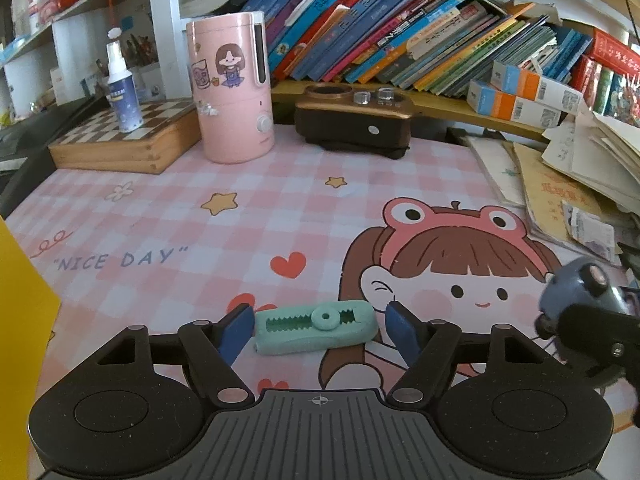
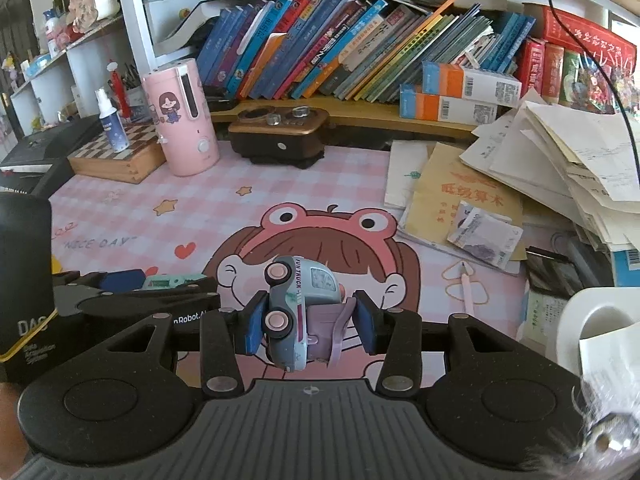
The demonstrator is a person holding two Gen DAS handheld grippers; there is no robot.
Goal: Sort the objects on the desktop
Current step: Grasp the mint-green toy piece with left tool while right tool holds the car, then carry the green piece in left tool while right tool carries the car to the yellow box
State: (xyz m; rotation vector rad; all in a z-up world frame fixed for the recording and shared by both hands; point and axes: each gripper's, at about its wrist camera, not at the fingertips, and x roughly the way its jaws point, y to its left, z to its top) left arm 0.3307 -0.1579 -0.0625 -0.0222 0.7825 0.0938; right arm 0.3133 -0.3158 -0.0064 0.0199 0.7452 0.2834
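Ahead of both tools spreads the pink checked desk mat (image 1: 168,216), with the leaning row of books (image 1: 400,36) far beyond the fingertips. The pink cylinder appliance (image 1: 232,88) stands well ahead and to the left of the left gripper (image 1: 316,326), the brown radio-like box (image 1: 354,120) straight ahead of it. Both grippers tilt down towards the mat.

The right gripper (image 2: 308,316) is clamped on a small toy truck (image 2: 298,308), held off the mat on its side, with its pink wheels against the left pad.

The left gripper's jaws stand apart, straddling a green toothed clip (image 1: 316,330) that lies flat on the mat. Its left pad is just beside the clip's end, its right pad slightly clear; contact cannot be told.
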